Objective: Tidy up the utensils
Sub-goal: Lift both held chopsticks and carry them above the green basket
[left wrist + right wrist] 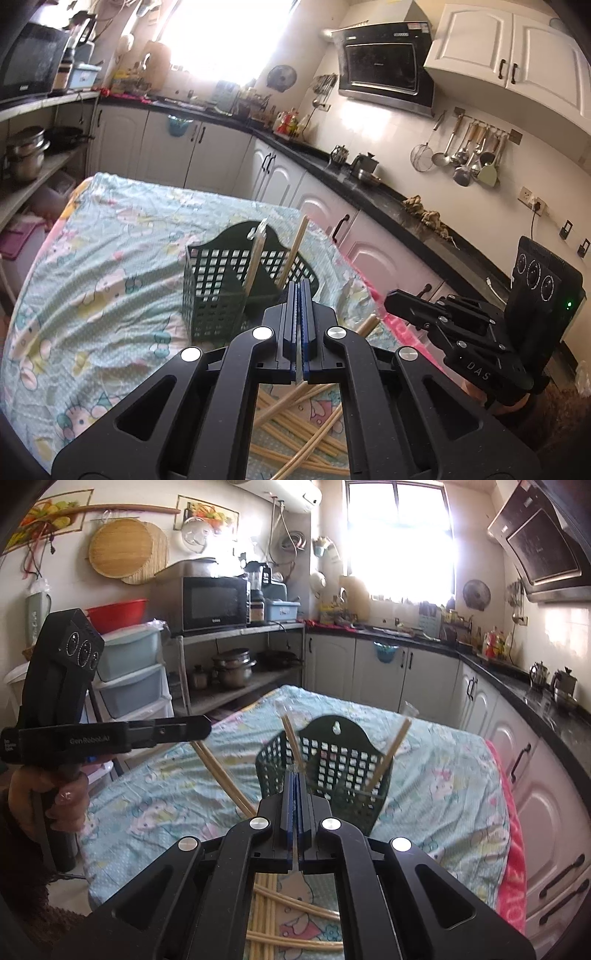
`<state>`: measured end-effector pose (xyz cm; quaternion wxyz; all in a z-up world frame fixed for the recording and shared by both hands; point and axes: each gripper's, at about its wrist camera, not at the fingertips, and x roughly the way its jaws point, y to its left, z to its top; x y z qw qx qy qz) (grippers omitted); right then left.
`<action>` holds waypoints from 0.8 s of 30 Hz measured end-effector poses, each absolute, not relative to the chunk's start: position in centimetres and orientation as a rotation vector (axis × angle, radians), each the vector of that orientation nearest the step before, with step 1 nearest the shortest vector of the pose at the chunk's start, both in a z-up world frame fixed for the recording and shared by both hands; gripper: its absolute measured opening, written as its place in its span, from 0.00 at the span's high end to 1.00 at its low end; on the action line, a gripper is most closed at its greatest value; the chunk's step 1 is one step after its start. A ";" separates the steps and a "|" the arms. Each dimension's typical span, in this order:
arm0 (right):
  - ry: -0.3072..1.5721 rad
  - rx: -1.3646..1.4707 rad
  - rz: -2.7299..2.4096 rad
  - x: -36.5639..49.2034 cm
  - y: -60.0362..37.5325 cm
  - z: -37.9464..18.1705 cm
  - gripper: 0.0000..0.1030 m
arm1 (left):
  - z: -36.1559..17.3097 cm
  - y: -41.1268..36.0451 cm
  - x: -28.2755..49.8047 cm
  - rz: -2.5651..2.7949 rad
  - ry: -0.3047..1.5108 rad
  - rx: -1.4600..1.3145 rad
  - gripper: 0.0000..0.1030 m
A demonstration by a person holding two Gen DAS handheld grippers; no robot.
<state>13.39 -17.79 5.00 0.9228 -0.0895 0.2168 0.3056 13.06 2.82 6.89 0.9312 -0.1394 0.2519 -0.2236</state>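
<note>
Bamboo chopstick (pixel 291 738) apparently pinched in each pressed-together claw, left (pixel 299 288) and right (pixel 294 775), over the dark green mesh basket (pixel 214 295) on the cloth-covered surface (pixel 110 229); next, drop in upright, then fetch from the loose heap (pixel 295 424).

baskets (pixel 212 291): 1 | chopsticks (pixel 295 247) in it: 2

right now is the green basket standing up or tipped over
Standing up: the green basket sits upright on the tablecloth, open top upward, chopsticks leaning inside.
</note>
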 end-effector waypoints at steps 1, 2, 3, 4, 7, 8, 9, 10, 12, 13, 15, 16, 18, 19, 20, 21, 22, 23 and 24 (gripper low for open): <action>0.436 -0.186 0.629 13.3 -17.7 5.4 0.99 | 7.1 2.8 13.0 -0.460 0.512 -0.282 1.00; 0.431 -0.186 0.629 13.3 -17.6 5.6 0.99 | 7.4 2.7 12.9 -0.461 0.504 -0.276 1.00; 0.425 -0.188 0.631 13.2 -17.5 6.0 0.99 | 7.7 2.6 12.9 -0.462 0.499 -0.274 1.00; 0.417 -0.190 0.633 13.2 -17.4 6.3 0.99 | 8.0 2.6 12.8 -0.464 0.492 -0.270 1.00; 0.397 -0.193 0.631 13.1 -17.4 7.2 0.99 | 8.8 2.7 12.7 -0.467 0.476 -0.266 1.00; 0.389 -0.192 0.631 13.0 -17.4 7.6 0.99 | 9.3 2.7 12.7 -0.466 0.467 -0.264 1.00; 0.383 -0.190 0.630 13.0 -17.5 7.9 0.99 | 9.6 2.6 12.7 -0.464 0.461 -0.261 1.00; 0.374 -0.191 0.629 12.9 -17.5 8.3 0.99 | 9.9 2.7 12.6 -0.463 0.453 -0.260 1.00; 0.355 -0.192 0.624 12.9 -17.8 8.9 0.99 | 10.7 2.8 12.7 -0.461 0.437 -0.257 1.00; 0.347 -0.192 0.621 12.8 -17.9 9.2 0.99 | 11.2 2.8 12.8 -0.459 0.425 -0.254 1.00; 0.325 -0.192 0.611 12.9 -18.1 10.2 0.99 | 12.1 3.0 12.9 -0.456 0.407 -0.253 1.00; 0.313 -0.190 0.606 12.9 -18.3 10.8 0.99 | 12.7 3.0 12.9 -0.456 0.396 -0.252 1.00; 0.294 -0.186 0.597 12.9 -18.6 11.6 0.99 | 13.8 3.3 13.0 -0.452 0.374 -0.251 1.00; 0.280 -0.183 0.592 13.0 -18.8 12.3 0.99 | 14.4 3.4 13.0 -0.450 0.363 -0.251 1.00; 0.272 -0.180 0.589 13.1 -19.0 12.6 0.99 | 15.2 3.4 13.1 -0.448 0.347 -0.252 1.00; 0.260 -0.178 0.585 13.1 -19.1 13.1 0.99 | 15.8 3.5 13.1 -0.446 0.334 -0.250 1.00; 0.252 -0.178 0.580 13.2 -19.2 13.5 0.99 | 16.3 3.5 13.2 -0.445 0.325 -0.248 1.00; 0.240 -0.177 0.573 13.3 -19.3 14.0 0.99 | 16.9 3.6 13.3 -0.441 0.312 -0.245 1.00; 0.230 -0.175 0.568 13.5 -19.5 14.5 0.99 | 17.4 3.6 13.4 -0.438 0.303 -0.244 1.00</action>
